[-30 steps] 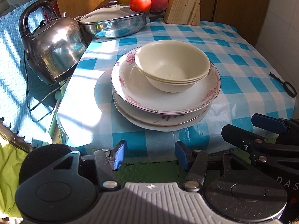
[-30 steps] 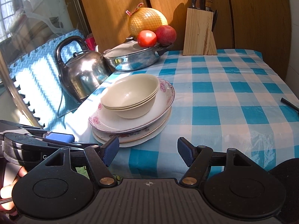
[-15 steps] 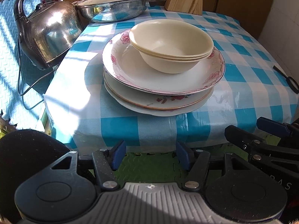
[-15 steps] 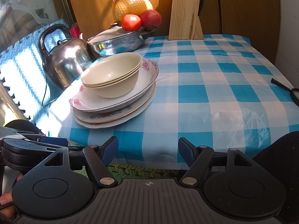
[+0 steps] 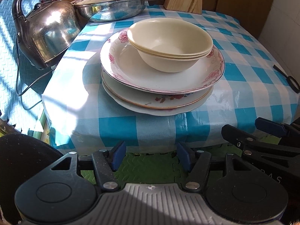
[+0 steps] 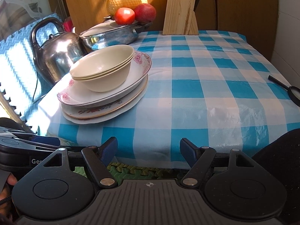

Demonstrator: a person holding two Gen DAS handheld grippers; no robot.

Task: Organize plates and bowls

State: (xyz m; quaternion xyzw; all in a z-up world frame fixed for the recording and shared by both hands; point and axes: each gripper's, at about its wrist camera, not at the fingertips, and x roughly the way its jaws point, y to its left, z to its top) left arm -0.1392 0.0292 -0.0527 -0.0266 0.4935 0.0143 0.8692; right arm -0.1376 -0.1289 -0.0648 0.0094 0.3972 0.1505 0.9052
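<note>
Kettle (image 5: 46, 35) stands at the far left, off the table's corner, with a lidded pan (image 5: 112, 7) behind it carrying a tomato (image 6: 124, 16) and an apple (image 6: 145, 12). Just right of the kettle, near the front left corner of the checked tablecloth (image 6: 206, 86), sit the plates (image 5: 150, 93): three stacked, the top one rimmed with pink flowers. Nested cream bowls (image 5: 170, 43) rest in that top plate. A knife block (image 6: 180, 11) stands at the back, and a magnifying glass (image 6: 292, 91) lies at the right edge. The left gripper (image 5: 150, 154) hangs below the table's front edge, fingers spread and empty. The right gripper (image 6: 149, 151) is beside it, fingers likewise spread with nothing between.
</note>
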